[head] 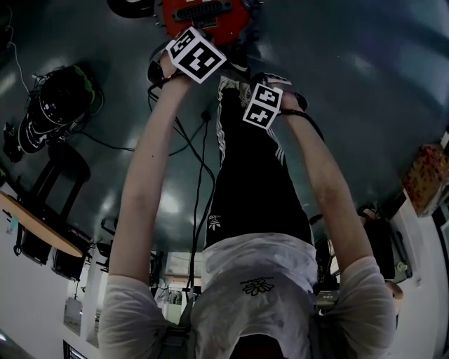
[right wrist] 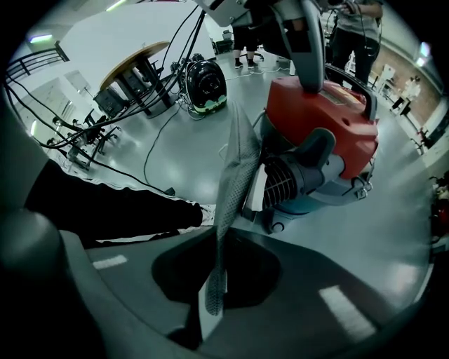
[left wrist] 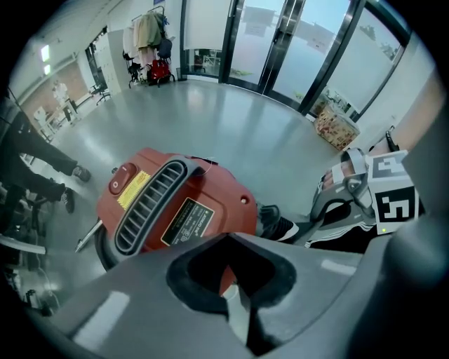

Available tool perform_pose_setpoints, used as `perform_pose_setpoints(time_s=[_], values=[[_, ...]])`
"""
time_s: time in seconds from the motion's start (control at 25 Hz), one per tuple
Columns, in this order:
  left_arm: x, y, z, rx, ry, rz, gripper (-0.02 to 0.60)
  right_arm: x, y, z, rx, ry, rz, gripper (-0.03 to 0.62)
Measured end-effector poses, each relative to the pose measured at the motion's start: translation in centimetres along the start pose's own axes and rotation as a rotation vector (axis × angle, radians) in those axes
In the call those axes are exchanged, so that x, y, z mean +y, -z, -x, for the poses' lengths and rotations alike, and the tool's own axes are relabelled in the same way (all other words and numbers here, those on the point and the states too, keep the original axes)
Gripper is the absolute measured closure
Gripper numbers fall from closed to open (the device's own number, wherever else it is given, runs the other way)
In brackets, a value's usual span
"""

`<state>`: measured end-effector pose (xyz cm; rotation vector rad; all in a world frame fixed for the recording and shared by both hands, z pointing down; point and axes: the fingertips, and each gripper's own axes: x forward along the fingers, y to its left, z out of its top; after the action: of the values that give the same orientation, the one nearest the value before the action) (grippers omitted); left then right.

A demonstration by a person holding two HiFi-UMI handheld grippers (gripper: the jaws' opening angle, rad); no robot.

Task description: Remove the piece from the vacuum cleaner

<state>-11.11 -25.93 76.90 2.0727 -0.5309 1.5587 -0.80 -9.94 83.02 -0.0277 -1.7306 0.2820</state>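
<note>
- You stand on a glossy grey-green floor (head: 365, 84), which fills the head view around your legs.
- A red plastic vacuum cleaner (head: 203, 14) sits on it at the top centre of the frame, just beyond your feet.
- Thin black cables (head: 199, 196) trail across it down the middle.
- A black round machine with green trim (head: 59, 105) rests at upper left, well apart from the cleaner.
- A patterned red-and-yellow box (head: 424, 175) stands at the right edge.

Vacuum cleaner (head: 203, 14) on floor (head: 351, 84), ahead of my feet. My left gripper (left wrist: 235, 298) over its top. My right gripper (right wrist: 210, 294) to its right, nearer me. Mesh piece (right wrist: 235, 175) upright between right jaws, before vacuum cleaner. Table (right wrist: 137, 56) and cables (right wrist: 158, 140) off to my left.
</note>
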Motion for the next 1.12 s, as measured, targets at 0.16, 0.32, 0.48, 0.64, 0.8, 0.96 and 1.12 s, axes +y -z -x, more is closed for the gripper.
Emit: perform_pose_setpoints(time_s=[0.16,0.32,0.48,0.64,0.8,0.96,1.12], values=[[-0.2,0.0,0.1,-0.005,-0.002,0.003,0.58,0.6,0.1,0.0,0.011,-0.019,0.072,0.558],[-0.7,0.0,0.2,-0.015,-0.002,0.006,0.58,1.8,0.1,0.0,0.016,-0.078,0.081,0.557],[-0.6,-0.1,0.1,-0.01,-0.019,0.005,0.58,10.9,2.6,-1.3,0.081,-0.286,0.226,0.559],[-1.1,-0.6,0.2,-0.032,-0.036,0.016,0.58,14.9,4.7,-1.1,0.03,-0.315,-0.064,0.557],[-0.6,0.1,0.5,-0.034,-0.048,0.03,0.581,12.8,2.7,-0.1,-0.014,-0.271,-0.113,0.557],[-0.1,-0.2,0.5,-0.024,-0.067,0.065,0.58,10.7,2.1,1.2,-0.028,-0.22,-0.155,0.557],[-0.1,0.4,1.6,-0.155,-0.028,0.365,0.58,8.5,1.8,3.8,-0.039,-0.166,-0.2,0.557]])
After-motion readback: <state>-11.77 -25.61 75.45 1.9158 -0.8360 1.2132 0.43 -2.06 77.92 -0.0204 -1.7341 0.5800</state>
